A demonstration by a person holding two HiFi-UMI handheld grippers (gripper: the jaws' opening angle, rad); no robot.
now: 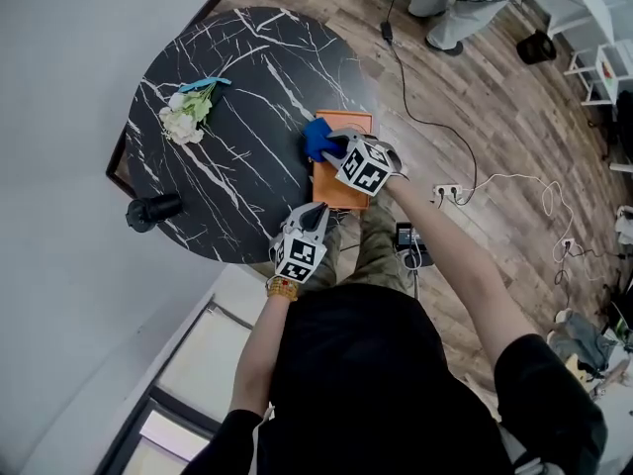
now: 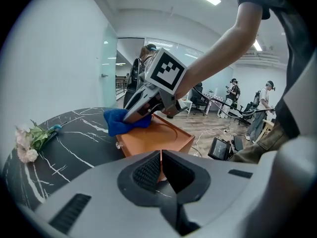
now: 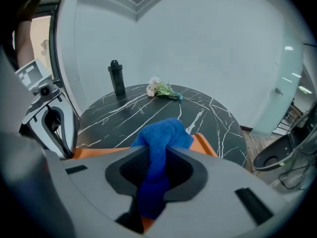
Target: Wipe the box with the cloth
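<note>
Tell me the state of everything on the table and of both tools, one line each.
left tool: shut, empty
right tool: shut on cloth
box: flat on the table
cloth: bunched, on the box's corner
bottle: upright, cap on
flowers: lying on the table

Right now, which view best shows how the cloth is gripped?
Right gripper view: the blue cloth sits pinched in the right gripper, close up. Head view shows only a blue bunch at the orange box edge; left gripper view shows it sideways, under that gripper.
</note>
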